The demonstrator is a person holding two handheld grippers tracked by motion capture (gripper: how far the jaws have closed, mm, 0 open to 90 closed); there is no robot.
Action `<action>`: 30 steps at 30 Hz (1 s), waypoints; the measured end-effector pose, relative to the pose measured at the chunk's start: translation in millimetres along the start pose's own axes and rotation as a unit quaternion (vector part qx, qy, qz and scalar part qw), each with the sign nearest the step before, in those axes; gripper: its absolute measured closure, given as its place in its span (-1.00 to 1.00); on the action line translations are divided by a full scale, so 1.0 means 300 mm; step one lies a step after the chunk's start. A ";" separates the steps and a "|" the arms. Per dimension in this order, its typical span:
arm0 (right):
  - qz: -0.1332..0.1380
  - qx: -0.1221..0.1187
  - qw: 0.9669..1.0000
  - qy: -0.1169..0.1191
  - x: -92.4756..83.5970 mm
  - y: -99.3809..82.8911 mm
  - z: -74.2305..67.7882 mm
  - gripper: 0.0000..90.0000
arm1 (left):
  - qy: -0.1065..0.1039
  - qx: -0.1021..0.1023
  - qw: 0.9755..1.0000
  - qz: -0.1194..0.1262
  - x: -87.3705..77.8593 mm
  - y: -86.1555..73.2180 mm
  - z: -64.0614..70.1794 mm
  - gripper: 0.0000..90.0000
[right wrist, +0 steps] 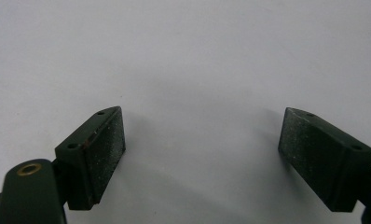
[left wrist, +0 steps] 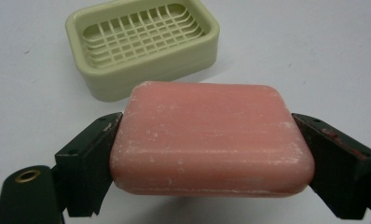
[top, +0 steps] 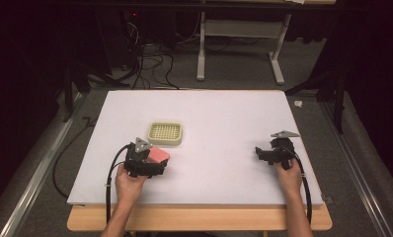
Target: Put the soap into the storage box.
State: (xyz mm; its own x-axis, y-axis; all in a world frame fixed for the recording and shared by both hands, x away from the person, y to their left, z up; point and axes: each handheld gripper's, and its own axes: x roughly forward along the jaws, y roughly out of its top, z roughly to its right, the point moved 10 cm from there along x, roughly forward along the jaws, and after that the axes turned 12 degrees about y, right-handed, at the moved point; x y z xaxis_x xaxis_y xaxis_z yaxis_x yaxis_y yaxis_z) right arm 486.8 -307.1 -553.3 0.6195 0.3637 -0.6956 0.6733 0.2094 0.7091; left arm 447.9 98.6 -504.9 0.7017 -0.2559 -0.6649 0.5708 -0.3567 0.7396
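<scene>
left gripper (top: pixel 157 160): jaws clamped on the short ends of a pink soap bar (left wrist: pixel 211 140), seen close in the left gripper view; a pad is pressed flat against each end, bar held level, a shadow beneath it, so it is judged to be lifted just clear of the white table (top: pixel 224 113). in the high view the bar (top: pixel 159 155) is held at about 7 o'clock of the pale green soap dish (top: pixel 165 133), near it but apart. the dish (left wrist: pixel 141 44) is empty, its slatted grid bare, standing at 11 o'clock from the bar in the left gripper view.

risks noted: the bar's surface is chalky and its corners rounded; a slackened grip could let it slide out. the bar looks nearly as long as the dish's inner well, so a skewed approach could leave one end perched on the rim, or the light dish could be pushed away by a jaw.

right gripper (top: pixel 264 153): jaws spread wide apart over bare table, nothing between them, well apart from the dish at its 4 o'clock. the dish is not braced by it.
</scene>
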 end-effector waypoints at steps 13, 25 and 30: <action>0.000 0.000 1.000 0.000 0.000 0.000 -0.001 -0.66 | -0.011 -0.005 1.000 0.009 0.001 0.058 0.008 -0.69; 0.000 0.000 1.000 0.000 0.000 0.000 -0.001 -0.66 | -0.013 -0.018 1.000 0.011 0.021 0.115 -0.009 -0.69; 0.000 0.000 1.000 0.000 0.000 0.000 -0.001 -0.66 | -0.016 -0.029 0.999 0.016 0.033 0.139 -0.018 -0.69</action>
State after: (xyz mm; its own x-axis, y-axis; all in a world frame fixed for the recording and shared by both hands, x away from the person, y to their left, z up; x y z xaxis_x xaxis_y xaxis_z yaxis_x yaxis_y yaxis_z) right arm 486.7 -306.9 -553.3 0.6202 0.3631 -0.6953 0.6725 0.2101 0.7096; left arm 481.0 86.0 -480.0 0.7063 -0.2961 -0.6430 0.5728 -0.2947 0.7649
